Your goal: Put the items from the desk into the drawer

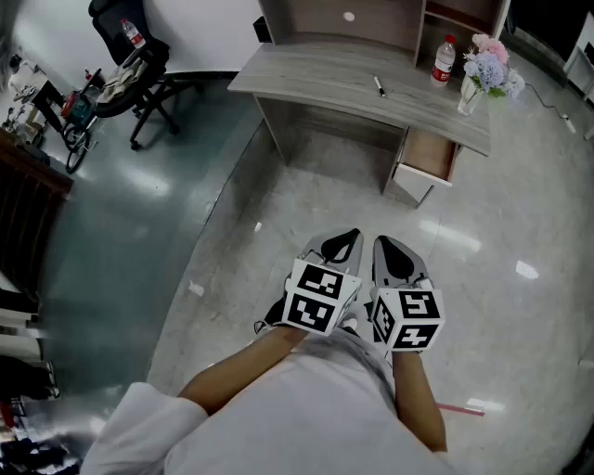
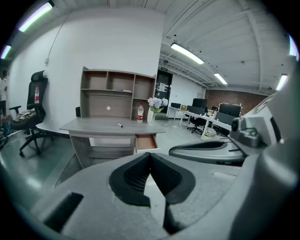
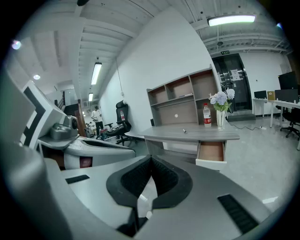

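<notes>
A grey desk [image 1: 316,79] stands a few steps ahead of me. On it lie a black pen [image 1: 379,86], a water bottle with a red label [image 1: 444,60] and a glass vase of pale flowers [image 1: 487,70]. Under the desk's right end a drawer [image 1: 429,156] is pulled open, its wooden bottom bare. My left gripper [image 1: 343,243] and right gripper [image 1: 390,249] hang side by side close to my body, above the floor. Both are shut with nothing between the pads. The pen [image 2: 121,125] and drawer [image 2: 146,142] show far beyond the left gripper [image 2: 150,157]; the right gripper [image 3: 151,160] faces the drawer [image 3: 211,152].
A shelf hutch [image 1: 343,19] rises at the desk's back. A black office chair [image 1: 130,56] loaded with things stands at far left. Glossy floor lies between me and the desk, with small paper scraps [image 1: 196,288] and a red stick [image 1: 459,408] by my feet.
</notes>
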